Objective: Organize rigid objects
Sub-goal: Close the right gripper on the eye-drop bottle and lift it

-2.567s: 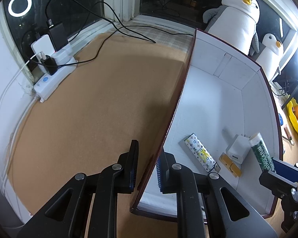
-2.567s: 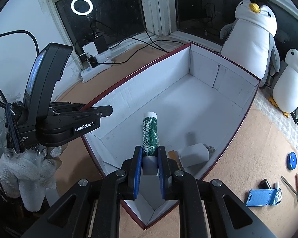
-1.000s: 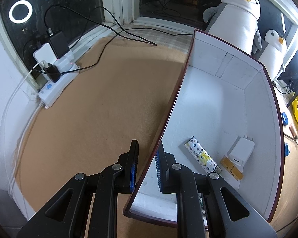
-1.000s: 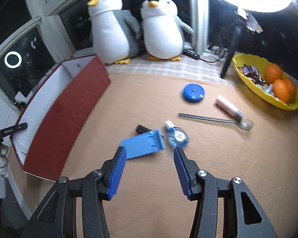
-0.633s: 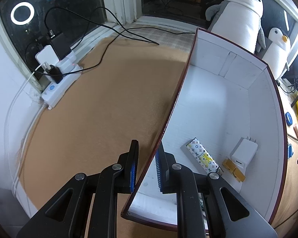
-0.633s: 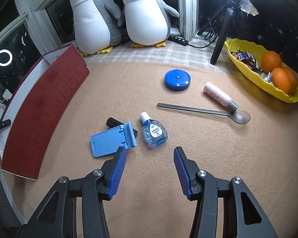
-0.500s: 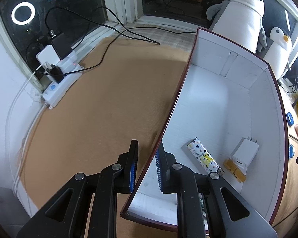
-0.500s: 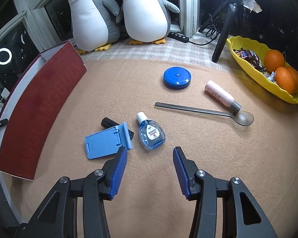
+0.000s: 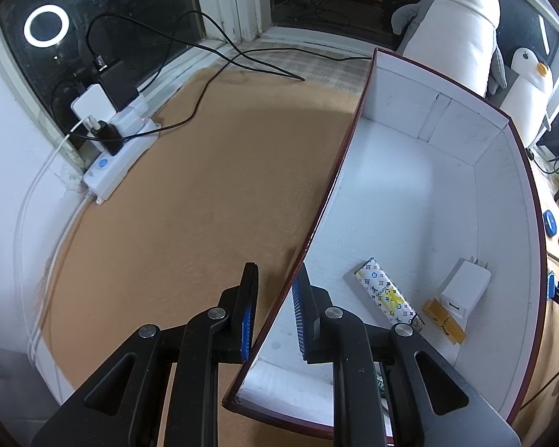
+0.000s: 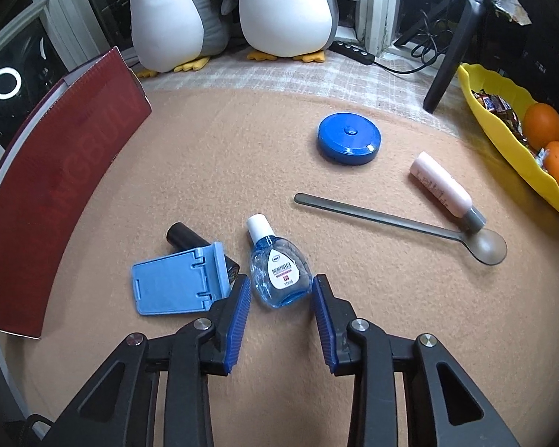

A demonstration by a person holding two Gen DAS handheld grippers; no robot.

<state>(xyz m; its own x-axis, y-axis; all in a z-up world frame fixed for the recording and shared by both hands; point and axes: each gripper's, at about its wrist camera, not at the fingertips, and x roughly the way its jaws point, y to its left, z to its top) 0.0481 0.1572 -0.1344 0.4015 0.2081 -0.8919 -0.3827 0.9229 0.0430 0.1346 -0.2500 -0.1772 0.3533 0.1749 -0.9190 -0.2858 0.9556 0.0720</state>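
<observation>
Right tongs open, jaws just closing, straddled base of dropper bottle lying on desk; smooth bottle risked squirting out, nudging blue stand. Left tongs clamped box wall; slip could tip box

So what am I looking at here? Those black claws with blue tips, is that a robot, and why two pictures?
No robot: a person holds a pair of tongs in each hand, each carrying a wide-angle camera that looks along its two fingers, hence two pictures. The left tongs are clamped on the wall of a red box with a white inside. In it lie a patterned packet, a white charger and a yellow clip. The right tongs have just been closing on a blue eye-drop bottle lying between their pads, which do not touch it yet. Around it on the tan cloth: a light blue phone stand, a spoon, a pink tube and a round blue case.
</observation>
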